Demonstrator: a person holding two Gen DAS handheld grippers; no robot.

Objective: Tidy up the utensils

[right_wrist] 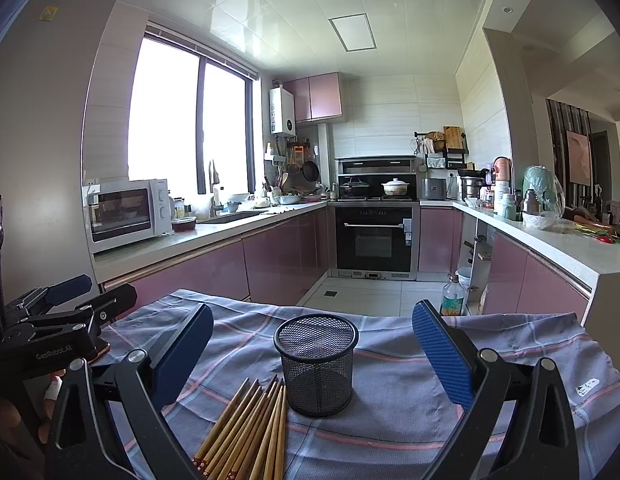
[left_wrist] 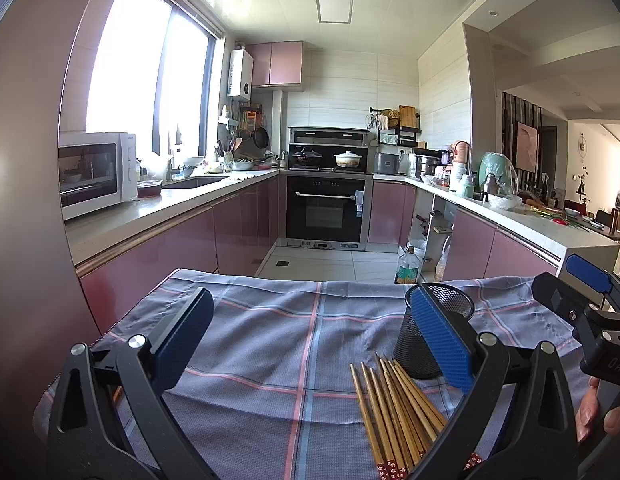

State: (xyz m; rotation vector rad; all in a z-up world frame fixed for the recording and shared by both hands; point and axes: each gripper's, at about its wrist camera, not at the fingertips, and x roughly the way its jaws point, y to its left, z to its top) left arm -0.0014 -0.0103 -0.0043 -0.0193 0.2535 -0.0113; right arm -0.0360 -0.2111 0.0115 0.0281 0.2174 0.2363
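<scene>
A black mesh holder stands upright on the tabletop, which is covered by a blue-grey checked cloth with pink and blue stripes. A bundle of wooden chopsticks lies flat on the cloth just in front of the holder, on its left side, the tips fanned toward the holder's base and the red patterned ends pointing back toward the cameras. The tips nearest the holder lie very close to its foot; whether they touch cannot be told.

The left claw hovers over the cloth to the left of the holder, its blue-padded fingers spread wide with nothing between them. The right claw is also spread wide and empty, with the holder framed between its two fingers but not touched by either.

A plastic bottle stands on the kitchen floor beyond the holder.
</scene>
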